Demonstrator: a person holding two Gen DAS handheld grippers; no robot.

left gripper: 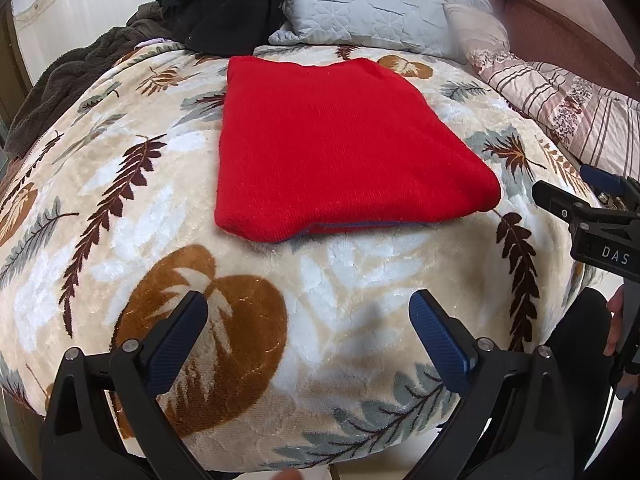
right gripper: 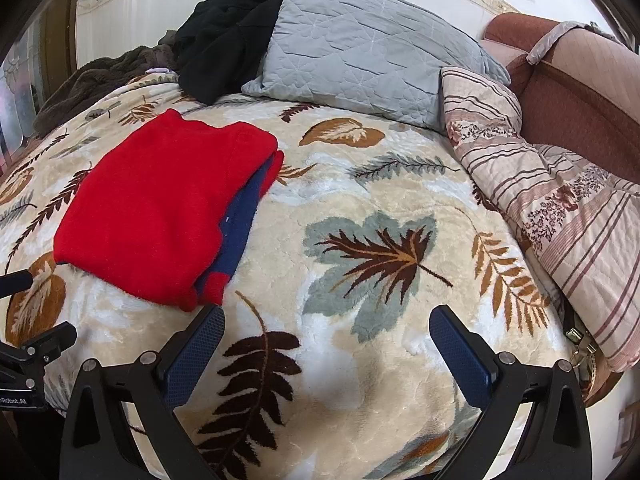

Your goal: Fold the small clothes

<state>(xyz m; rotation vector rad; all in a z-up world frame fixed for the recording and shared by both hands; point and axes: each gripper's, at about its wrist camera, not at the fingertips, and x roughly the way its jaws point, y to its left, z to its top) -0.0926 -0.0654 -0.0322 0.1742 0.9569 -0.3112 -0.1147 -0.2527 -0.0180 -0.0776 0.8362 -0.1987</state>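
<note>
— Both grippers are off the cloth, so where does the job stand?

— Start with the leaf-patterned blanket point(right gripper: 380, 208): it covers the bed and gives a broad, soft, flat surface, which is likely why the folding happens here. The grey pillow point(right gripper: 360, 52), the striped quilt point(right gripper: 560, 208) and the black garment point(right gripper: 228, 36) sit pushed to the far edge and the side, leaving the middle free.

— And the piece itself?

— The red sweater point(left gripper: 340, 148) lies in the middle of that free patch as a tidy rectangle, layers stacked. From the right wrist view a blue part shows tucked between the red layers along the right edge. I'd judge this fold finished, or nearly so.

— How are the tools held?

— The left gripper point(left gripper: 308, 324) hovers low over the blanket, just short of the sweater's near edge, fingers spread wide with nothing between them. The right gripper point(right gripper: 326, 336) is off to the sweater's right, near its corner, its jaws likewise parted and empty, aimed across bare blanket. A person's hand point(left gripper: 616, 320) shows at the right gripper's handle.
</note>
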